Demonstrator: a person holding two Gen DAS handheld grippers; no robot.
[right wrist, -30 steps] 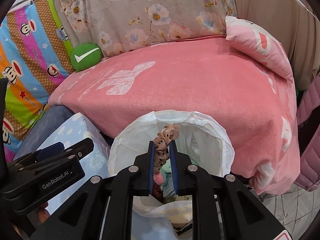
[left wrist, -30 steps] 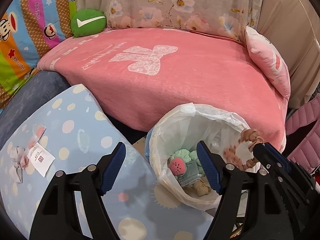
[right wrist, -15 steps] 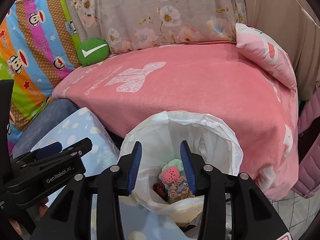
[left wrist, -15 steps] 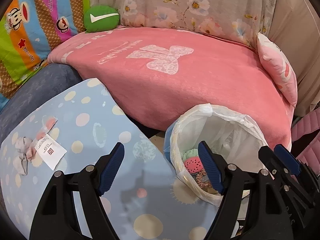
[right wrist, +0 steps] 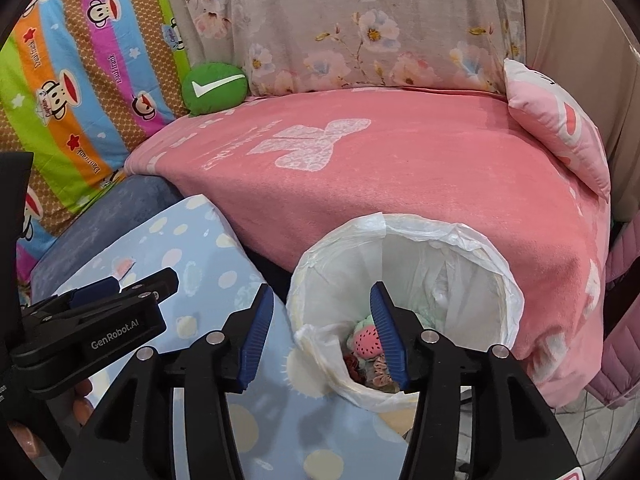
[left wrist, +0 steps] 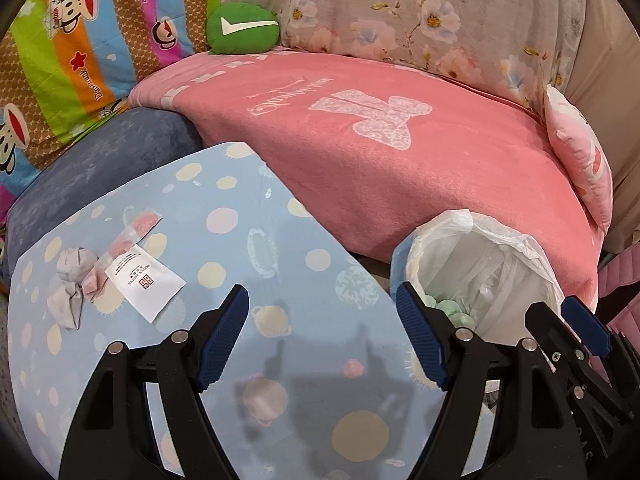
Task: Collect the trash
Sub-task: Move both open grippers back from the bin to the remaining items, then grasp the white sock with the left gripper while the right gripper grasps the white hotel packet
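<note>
Left wrist view, item list: left gripper jaws apart, empty, over the blue polka-dot tabletop. Remaining trash at far left: white printed paper tag, grey crumpled tissue. Right gripper jaws opening, empty, above the white-lined waste bin, which holds discards. Step: between deposits. Next, likely: reach left, close on the tag.
</note>
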